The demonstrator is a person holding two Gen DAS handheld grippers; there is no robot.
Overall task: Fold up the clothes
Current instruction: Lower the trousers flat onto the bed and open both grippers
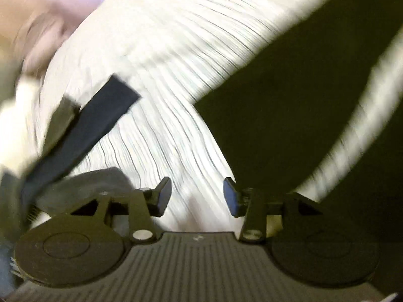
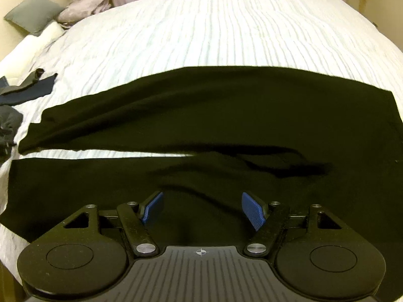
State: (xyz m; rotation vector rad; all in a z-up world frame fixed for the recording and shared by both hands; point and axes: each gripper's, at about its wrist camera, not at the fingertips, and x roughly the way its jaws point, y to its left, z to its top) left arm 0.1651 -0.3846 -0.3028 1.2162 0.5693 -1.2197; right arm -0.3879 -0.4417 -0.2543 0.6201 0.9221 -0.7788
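Right wrist view: your right gripper (image 2: 201,210) hung wide open and empty over the long black trousers (image 2: 226,115), spread flat on the white ribbed bed (image 2: 201,25) for folding. Your left gripper (image 1: 197,196) was open too, holding nothing.

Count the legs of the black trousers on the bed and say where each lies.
2. The far leg runs leftward across the white bedspread; the near leg lies parallel just before the open right gripper, split from it by a thin strip of bedspread.

No text, label, brand or number can be read in either view.
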